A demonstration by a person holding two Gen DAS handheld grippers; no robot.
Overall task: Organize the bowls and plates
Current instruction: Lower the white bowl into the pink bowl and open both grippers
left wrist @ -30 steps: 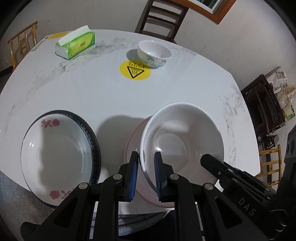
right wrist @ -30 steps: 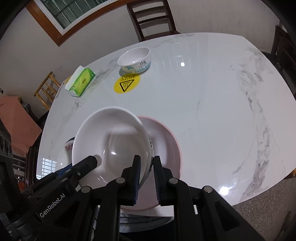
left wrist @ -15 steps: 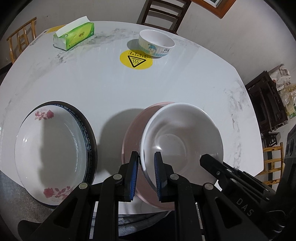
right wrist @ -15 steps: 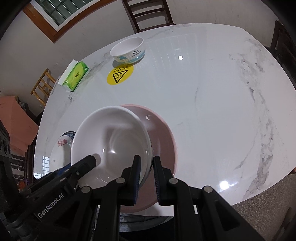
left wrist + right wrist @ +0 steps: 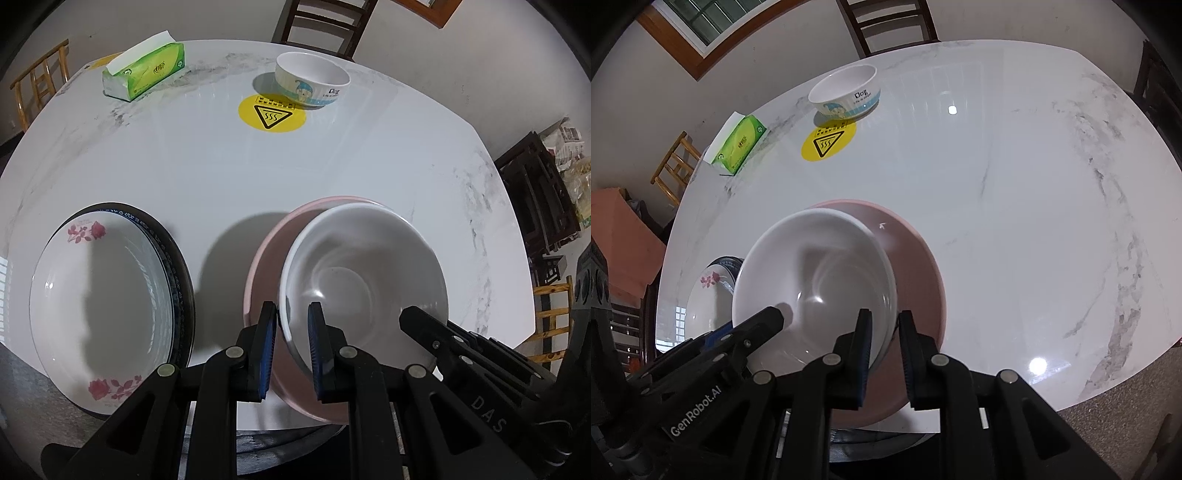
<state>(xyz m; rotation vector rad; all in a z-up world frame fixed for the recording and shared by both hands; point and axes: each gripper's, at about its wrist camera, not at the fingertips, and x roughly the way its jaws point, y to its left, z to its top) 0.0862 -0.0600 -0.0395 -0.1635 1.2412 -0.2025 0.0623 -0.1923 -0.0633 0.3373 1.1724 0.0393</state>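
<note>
A large white bowl (image 5: pixel 365 280) (image 5: pixel 816 280) is held by both grippers over a pink plate (image 5: pixel 266 266) (image 5: pixel 916 266) on the white marble table. My left gripper (image 5: pixel 292 328) is shut on the bowl's left rim. My right gripper (image 5: pixel 884 332) is shut on its right rim. A rose-patterned white plate (image 5: pixel 99 295) (image 5: pixel 705 295) lies on a dark plate (image 5: pixel 183 280) to the left. A small cartoon-printed bowl (image 5: pixel 312 83) (image 5: pixel 846 90) stands at the far side.
A green tissue box (image 5: pixel 144 72) (image 5: pixel 740 142) sits at the far left. A yellow hot-surface sticker (image 5: pixel 272 112) (image 5: pixel 828 142) lies before the small bowl. Wooden chairs (image 5: pixel 321 26) stand around the table (image 5: pixel 332 166). The near table edge runs below the plates.
The white bowl, held by both grippers, has moved forward and down over the pink plate. Both cameras came closer to the table.
</note>
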